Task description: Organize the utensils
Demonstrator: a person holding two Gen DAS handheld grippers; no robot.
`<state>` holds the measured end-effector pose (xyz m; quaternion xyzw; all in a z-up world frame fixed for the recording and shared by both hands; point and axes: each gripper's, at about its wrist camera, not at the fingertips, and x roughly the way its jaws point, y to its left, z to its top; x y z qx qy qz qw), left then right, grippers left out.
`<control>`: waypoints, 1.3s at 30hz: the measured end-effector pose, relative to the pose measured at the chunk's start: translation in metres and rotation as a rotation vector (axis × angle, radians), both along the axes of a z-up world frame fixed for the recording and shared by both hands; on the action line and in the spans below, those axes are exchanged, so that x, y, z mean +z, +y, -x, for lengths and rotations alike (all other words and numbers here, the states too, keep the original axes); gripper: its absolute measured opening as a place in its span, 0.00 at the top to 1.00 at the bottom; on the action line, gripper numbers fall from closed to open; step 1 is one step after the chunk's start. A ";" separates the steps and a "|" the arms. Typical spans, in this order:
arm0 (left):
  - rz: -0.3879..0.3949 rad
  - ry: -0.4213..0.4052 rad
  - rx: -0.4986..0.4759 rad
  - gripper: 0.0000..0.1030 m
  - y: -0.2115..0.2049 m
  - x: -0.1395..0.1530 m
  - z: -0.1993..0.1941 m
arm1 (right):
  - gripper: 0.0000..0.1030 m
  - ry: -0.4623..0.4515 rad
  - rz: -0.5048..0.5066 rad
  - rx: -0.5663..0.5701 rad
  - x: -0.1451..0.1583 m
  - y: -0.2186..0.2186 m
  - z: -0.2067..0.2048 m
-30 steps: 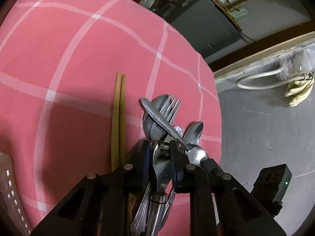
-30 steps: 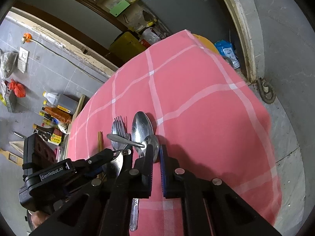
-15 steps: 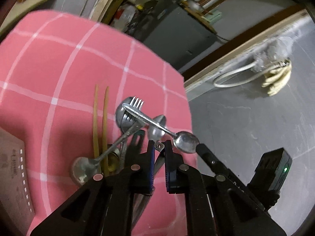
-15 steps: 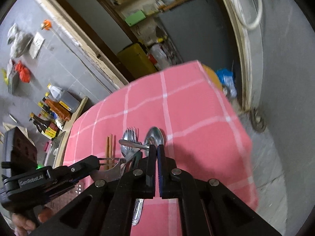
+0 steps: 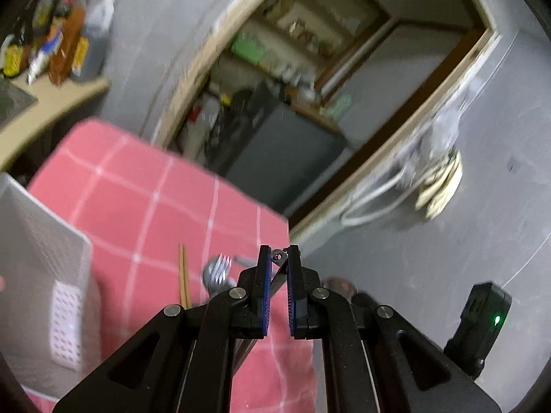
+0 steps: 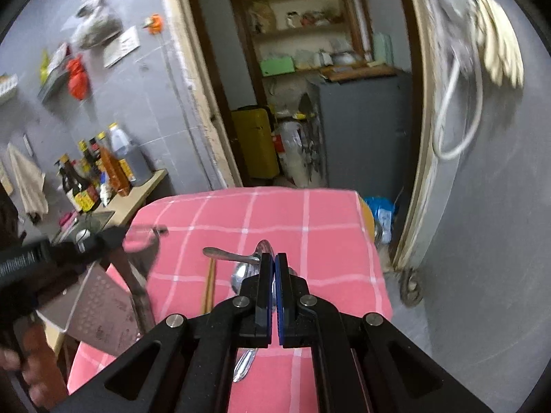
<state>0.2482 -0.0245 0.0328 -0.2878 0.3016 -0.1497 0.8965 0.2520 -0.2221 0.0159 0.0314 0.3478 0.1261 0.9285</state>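
My left gripper (image 5: 279, 251) is shut on the handle of a metal spoon (image 5: 278, 258) and holds it lifted over the pink checked tablecloth (image 5: 144, 206). On the cloth below lie a fork (image 5: 217, 268) and a pair of wooden chopsticks (image 5: 184, 277). My right gripper (image 6: 273, 258) is shut on a metal spoon (image 6: 224, 254), lifted, its handle sticking out to the left. More cutlery (image 6: 241, 275) and the chopsticks (image 6: 209, 285) lie on the cloth beneath. The left gripper (image 6: 137, 237) shows blurred at left in the right wrist view.
A white perforated basket (image 5: 44, 275) stands at the table's left, also in the right wrist view (image 6: 100, 313). A counter with bottles (image 6: 100, 175) is at the far left. A doorway with a grey cabinet (image 6: 361, 130) lies behind the table.
Both grippers have risen from the cutlery pile, each with a spoon in it. The left gripper has swung left toward the basket.
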 end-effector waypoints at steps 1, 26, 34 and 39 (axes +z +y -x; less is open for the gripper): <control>0.005 -0.029 0.018 0.95 0.006 0.008 0.002 | 0.98 -0.006 0.018 0.015 0.007 0.005 0.003; -0.024 -0.270 0.210 0.95 0.144 0.037 0.056 | 0.98 -0.127 0.523 0.466 0.076 0.204 0.048; 0.031 -0.221 0.198 0.95 0.150 0.003 0.057 | 0.98 -0.055 0.590 0.536 0.045 0.234 0.046; 0.037 -0.184 0.201 0.95 0.151 -0.013 0.060 | 0.98 -0.006 0.596 0.560 0.024 0.244 0.044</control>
